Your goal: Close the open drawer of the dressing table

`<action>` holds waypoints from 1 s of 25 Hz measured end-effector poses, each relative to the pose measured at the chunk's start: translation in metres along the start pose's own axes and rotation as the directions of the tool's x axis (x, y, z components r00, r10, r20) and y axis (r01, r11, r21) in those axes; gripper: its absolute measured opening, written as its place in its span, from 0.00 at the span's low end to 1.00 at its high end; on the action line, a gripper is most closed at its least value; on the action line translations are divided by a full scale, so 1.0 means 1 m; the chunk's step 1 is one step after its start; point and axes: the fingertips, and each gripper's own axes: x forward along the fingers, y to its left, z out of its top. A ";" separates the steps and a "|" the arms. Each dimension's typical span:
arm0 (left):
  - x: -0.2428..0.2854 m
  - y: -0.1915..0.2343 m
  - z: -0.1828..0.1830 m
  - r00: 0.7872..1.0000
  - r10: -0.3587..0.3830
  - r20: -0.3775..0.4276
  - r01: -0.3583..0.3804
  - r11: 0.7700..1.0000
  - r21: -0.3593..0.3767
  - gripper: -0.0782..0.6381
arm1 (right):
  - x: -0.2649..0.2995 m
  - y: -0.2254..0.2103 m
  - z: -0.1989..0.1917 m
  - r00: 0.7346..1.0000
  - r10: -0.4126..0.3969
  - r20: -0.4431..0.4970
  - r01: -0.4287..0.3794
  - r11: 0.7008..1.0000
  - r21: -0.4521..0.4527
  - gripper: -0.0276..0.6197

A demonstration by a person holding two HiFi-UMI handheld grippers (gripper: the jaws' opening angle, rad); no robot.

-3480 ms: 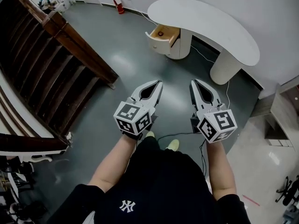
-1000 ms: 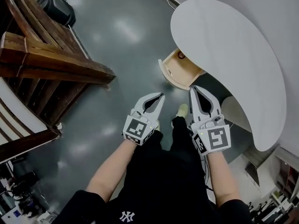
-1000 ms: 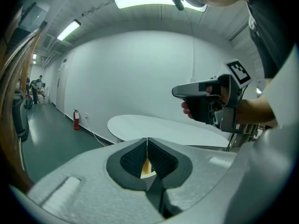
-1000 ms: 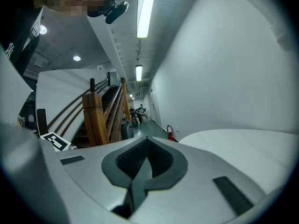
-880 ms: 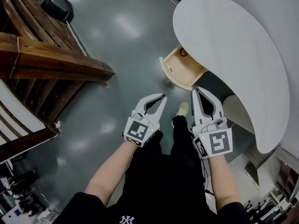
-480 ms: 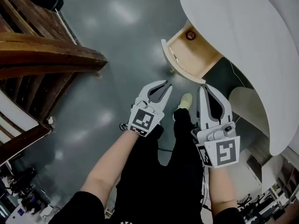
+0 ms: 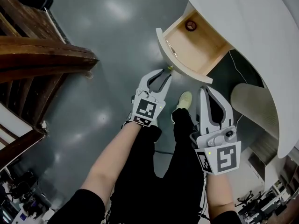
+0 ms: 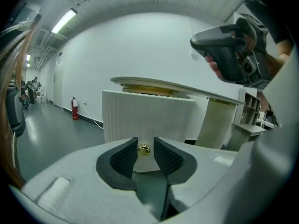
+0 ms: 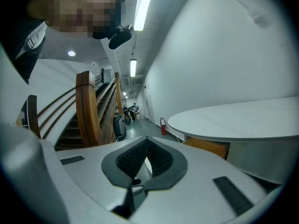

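Observation:
The dressing table [image 7: 252, 27] has a white curved top, and its wooden drawer [image 7: 196, 45] stands pulled out with a small round dark object [image 7: 190, 25] inside. The drawer's ribbed white front [image 8: 149, 111] carries a small gold knob [image 8: 144, 149]. My left gripper [image 7: 167, 72] is right at that front. Its jaws are opening, and in the left gripper view [image 8: 145, 140] the knob sits between the pads with a small gap on each side. My right gripper [image 7: 204, 88] hangs further back beside the person's leg, empty, its tips together [image 9: 145, 140].
A dark wooden staircase [image 7: 42, 55] fills the left side over a grey floor. The table's white ribbed leg [image 7: 254, 104] stands right of the drawer. The person's shoe [image 7: 184, 99] is just below the drawer. A red fire extinguisher [image 8: 74, 108] stands by the far wall.
Both grippers have sunk toward the drawer as the view closed in on it. The left jaws, shut before, now stand apart around the gold knob.

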 end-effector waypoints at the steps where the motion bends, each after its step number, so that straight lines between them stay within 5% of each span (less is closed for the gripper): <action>1: 0.004 0.002 -0.006 1.000 0.006 -0.007 -0.006 1.000 0.003 0.25 | 0.000 -0.001 -0.004 1.000 -0.002 0.000 0.002 1.000 0.003 0.06; 13: 0.043 0.007 -0.029 0.999 -0.004 -0.045 0.004 1.000 0.006 0.27 | 0.001 -0.027 -0.032 0.999 -0.034 -0.019 0.035 0.999 0.041 0.06; 25: 0.098 0.004 -0.003 0.998 -0.014 -0.054 0.015 1.000 0.012 0.26 | 0.005 -0.071 -0.030 0.997 -0.076 -0.021 0.077 0.995 0.067 0.06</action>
